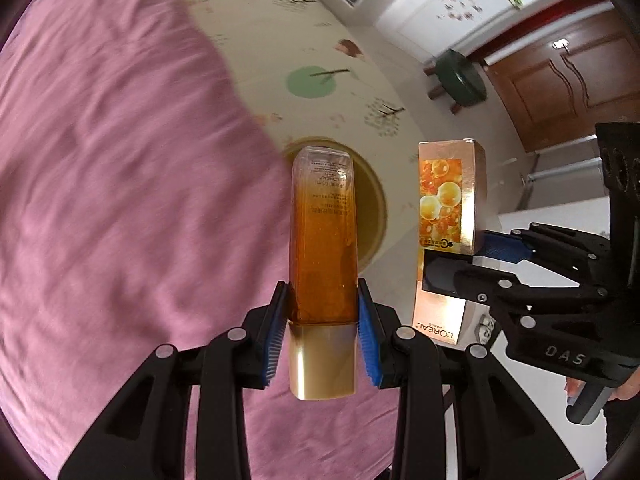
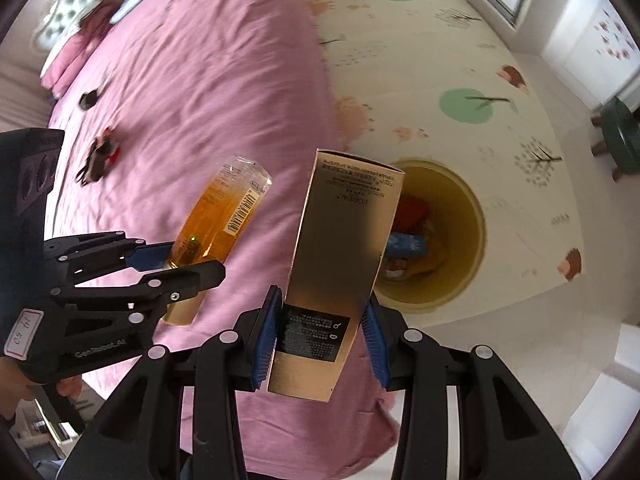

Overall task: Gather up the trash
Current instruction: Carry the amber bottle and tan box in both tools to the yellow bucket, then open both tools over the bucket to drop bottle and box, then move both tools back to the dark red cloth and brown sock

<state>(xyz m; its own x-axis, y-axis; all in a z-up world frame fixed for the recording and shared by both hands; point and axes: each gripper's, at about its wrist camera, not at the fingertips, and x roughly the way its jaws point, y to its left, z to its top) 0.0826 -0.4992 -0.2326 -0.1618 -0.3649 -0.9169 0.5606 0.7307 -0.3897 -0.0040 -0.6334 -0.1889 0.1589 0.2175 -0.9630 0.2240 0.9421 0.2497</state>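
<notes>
My left gripper [image 1: 322, 328] is shut on an amber bottle [image 1: 323, 236] with a gold cap, held above the bed's edge. The bottle also shows in the right wrist view [image 2: 218, 216] with the left gripper [image 2: 176, 260] around it. My right gripper [image 2: 320, 340] is shut on a gold L'Oreal carton [image 2: 344, 248]. In the left wrist view the carton [image 1: 448, 208] sits in the right gripper [image 1: 476, 268]. A round yellow trash bin [image 2: 468, 216] stands on the floor below, partly hidden by the carton, holding red and blue trash. The bin rim [image 1: 376, 200] also shows behind the bottle.
A pink bedspread [image 2: 200, 80] fills the left side, with small dark items [image 2: 98, 156] and pillows [image 2: 76, 12] farther up. A cream play mat with green tree prints [image 2: 464, 106] covers the floor. A green stool [image 1: 460, 78] and a wooden door [image 1: 560, 76] are at the right.
</notes>
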